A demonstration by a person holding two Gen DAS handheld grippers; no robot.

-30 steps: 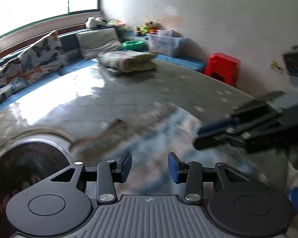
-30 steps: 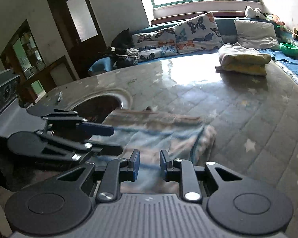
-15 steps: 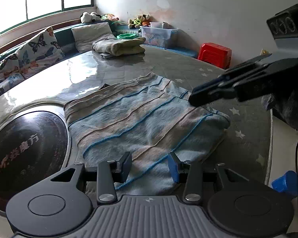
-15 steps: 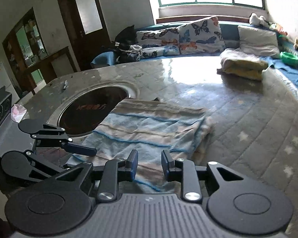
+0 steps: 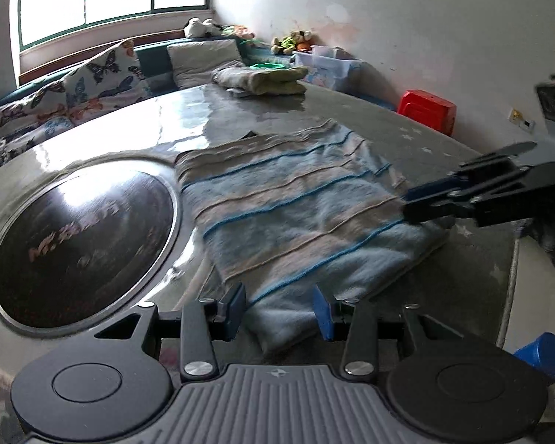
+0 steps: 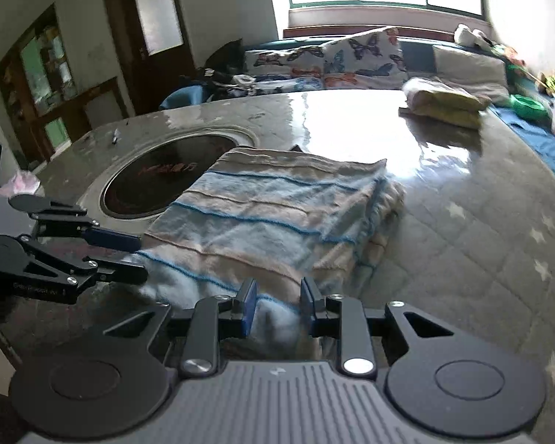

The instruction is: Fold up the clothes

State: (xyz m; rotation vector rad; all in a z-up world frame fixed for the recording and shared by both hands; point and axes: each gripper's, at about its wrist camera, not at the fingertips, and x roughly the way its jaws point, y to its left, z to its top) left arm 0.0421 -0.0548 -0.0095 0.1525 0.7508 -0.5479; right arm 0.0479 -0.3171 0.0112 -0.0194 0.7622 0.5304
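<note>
A fuzzy, soft-napped striped garment (image 5: 299,218), pale blue and beige with thin bright-blue lines, lay folded in a rough rectangle on the round grey quilted surface (image 6: 462,222), whose glossy cover was stitched in squares and dotted with pale stars. The left gripper (image 5: 279,309) had its blue-padded fingers (image 5: 320,312) apart, straddling the garment's near corner without pressing it. The right gripper (image 6: 275,305) held its fingers (image 6: 248,305) narrowly apart, with the fluffy near edge of the cloth lying in the gap; whether the pads pinched it could not be told. Left of the left fingers, a dark glossy round inset (image 5: 81,244) with a metal rim sat flush in the surface. Far beyond both sets of fingers rested a folded yellowish bundle (image 6: 447,103). A red plastic stool (image 5: 427,109) stood past the surface's far edge.
</note>
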